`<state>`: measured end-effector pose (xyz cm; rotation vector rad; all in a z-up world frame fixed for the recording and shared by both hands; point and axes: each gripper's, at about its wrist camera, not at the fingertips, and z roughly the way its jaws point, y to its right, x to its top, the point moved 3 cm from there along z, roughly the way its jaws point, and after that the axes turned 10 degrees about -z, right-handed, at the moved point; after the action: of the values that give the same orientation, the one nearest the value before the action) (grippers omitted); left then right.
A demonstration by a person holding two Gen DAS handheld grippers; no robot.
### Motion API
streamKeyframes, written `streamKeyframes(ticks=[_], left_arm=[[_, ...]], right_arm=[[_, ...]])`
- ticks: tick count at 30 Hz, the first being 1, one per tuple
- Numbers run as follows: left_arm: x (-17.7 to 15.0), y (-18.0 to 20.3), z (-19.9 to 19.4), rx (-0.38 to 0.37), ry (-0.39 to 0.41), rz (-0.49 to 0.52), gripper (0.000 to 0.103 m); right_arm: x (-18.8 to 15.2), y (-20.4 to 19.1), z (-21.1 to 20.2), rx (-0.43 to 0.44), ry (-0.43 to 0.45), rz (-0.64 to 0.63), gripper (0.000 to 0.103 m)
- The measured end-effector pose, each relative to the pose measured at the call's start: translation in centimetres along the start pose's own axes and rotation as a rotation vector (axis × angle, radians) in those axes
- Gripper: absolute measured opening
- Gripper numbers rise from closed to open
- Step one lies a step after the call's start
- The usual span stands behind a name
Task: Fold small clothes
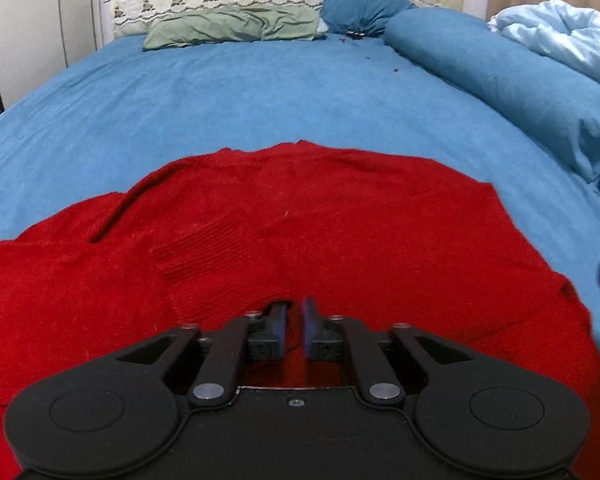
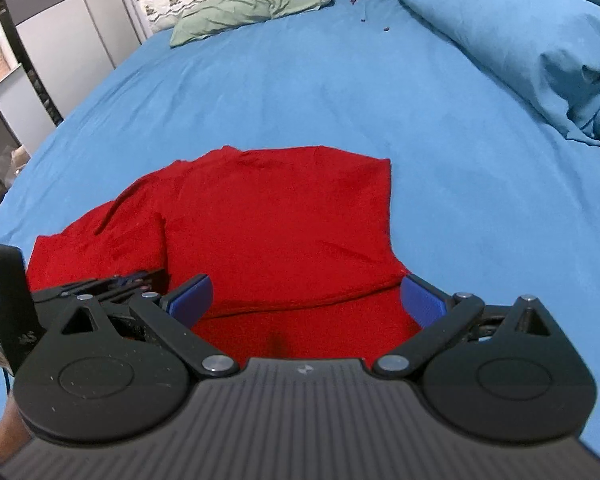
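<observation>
Two tongs work on the red sweater [image 2: 284,216], which lies partly folded on the bed [image 1: 260,92]. Left tongs [image 1: 294,314] pinch its near hem; right tongs [image 2: 306,294] are spread over the hem at 6 o'clock. Next they should close, I think, then fold toward 12 o'clock.

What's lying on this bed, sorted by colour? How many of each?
Red: 1, the knit sweater
Green: 1, the pillow
Dark blue: 2, the pillow and the rolled duvet
Light blue: 1, the crumpled blanket
Total: 5, all on the blue bedsheet.
</observation>
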<state>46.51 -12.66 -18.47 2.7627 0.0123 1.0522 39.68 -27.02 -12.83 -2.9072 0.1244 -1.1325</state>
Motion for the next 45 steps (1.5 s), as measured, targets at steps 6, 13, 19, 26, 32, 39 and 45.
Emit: streamKeyframes(ticks=[6, 13, 19, 26, 32, 39, 45], left_arm=[[0.9, -3.0, -5.5, 0.042, 0.059, 0.044, 0.092], [0.4, -11.0, -8.8, 0.21, 0.052, -0.013, 0.094], [-1.2, -16.0, -8.0, 0.265, -0.005, -0.073, 0.094], [-2.2, -17.4, -7.7, 0.282, -0.046, -0.082, 0.094], [-2.3, -18.1, -8.0, 0.275, -0.048, -0.097, 0.094], [-2.4, -18.8, -7.3, 0.273, -0.066, -0.122, 0.094], [-2.4, -19.4, -6.2, 0.281, -0.075, -0.143, 0.094]], right_arm=[[2.5, -2.4, 0.2, 0.092, -0.022, -0.09, 0.103], [3.7, -10.8, 3.5, 0.17, -0.046, -0.425, 0.103], [2.4, -17.4, 8.0, 0.202, -0.041, -0.774, 0.102], [1.1, -20.7, 12.5, 0.166, -0.086, -0.953, 0.073], [2.0, -20.3, 12.6, 0.162, -0.078, -0.878, 0.026], [4.7, -12.3, 10.6, 0.139, -0.052, -0.277, 0.022], [1.7, -7.5, 12.2, 0.176, -0.137, -0.026, 0.047]])
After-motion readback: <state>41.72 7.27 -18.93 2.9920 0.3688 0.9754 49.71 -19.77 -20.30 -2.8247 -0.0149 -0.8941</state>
